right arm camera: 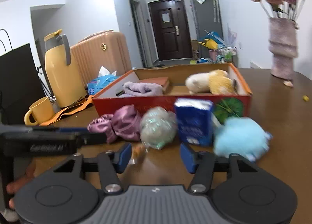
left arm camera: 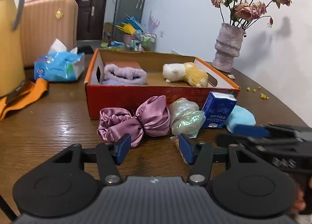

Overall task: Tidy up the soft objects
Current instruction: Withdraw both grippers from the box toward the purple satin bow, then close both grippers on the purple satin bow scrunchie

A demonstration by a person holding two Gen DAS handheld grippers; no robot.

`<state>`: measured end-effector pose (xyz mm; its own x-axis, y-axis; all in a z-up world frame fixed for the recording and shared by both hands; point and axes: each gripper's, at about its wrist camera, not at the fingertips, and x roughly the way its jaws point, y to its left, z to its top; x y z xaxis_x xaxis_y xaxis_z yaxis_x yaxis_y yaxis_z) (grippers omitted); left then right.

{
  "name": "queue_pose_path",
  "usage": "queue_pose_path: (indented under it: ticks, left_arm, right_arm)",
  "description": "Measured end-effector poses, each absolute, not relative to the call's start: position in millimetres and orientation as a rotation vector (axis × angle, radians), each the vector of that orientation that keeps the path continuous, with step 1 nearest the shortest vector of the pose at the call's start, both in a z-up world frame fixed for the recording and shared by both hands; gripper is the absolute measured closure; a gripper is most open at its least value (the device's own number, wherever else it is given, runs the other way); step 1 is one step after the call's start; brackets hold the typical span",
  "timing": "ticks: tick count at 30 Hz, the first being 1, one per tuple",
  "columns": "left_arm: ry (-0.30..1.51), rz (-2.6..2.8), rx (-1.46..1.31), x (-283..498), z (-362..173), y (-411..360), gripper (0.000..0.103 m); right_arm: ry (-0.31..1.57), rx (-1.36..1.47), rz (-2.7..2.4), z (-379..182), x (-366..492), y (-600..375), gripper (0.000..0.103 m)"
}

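Bare brown wooden worktop (left arm camera: 58, 122) lies open leftward; the red cardboard box (left arm camera: 124, 95) walls off the crowded row behind.

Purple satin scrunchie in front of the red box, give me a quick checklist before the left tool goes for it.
1. Left tool empty: ok, nothing between its blue pads.
2. Jaws wide enough for the purple satin scrunchie: cannot tell; they stand partly open.
3. Scrunchie free to lift: ok, nothing lies on it, though the iridescent plastic-wrapped bundle sits close on its right.
4. Right tool clear of the path: ok, it is off to the right by the light blue fluffy puff.
5. Room in the red cardboard box: ok, bare floor shows between the lilac towel and the white and yellow plush toy.
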<state>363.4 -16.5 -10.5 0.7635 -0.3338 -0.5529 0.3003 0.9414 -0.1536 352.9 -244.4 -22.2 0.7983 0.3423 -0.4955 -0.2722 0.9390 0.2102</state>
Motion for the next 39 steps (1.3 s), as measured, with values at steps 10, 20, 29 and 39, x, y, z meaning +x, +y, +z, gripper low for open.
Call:
queue_pose_path:
  ticks: [10,20,29,39]
  left_arm:
    - [0.56,-0.274,-0.089,395,-11,16,0.024]
    - [0.713,-0.393,-0.333,428,-36,51,0.078]
    - [0.591,-0.427,-0.247,322,3,45,0.085]
    - [0.709,-0.5,-0.182,238,-22,11,0.083]
  right_arm:
    - [0.527,0.155,0.385,-18,389,-218,0.056]
    - [0.588,0.093,0.446,-27,445,-176,0.077]
    - [0.492,-0.004,0.506,6,345,-175,0.095]
    - [0.574,0.151,0.459,-29,228,-216,0.095]
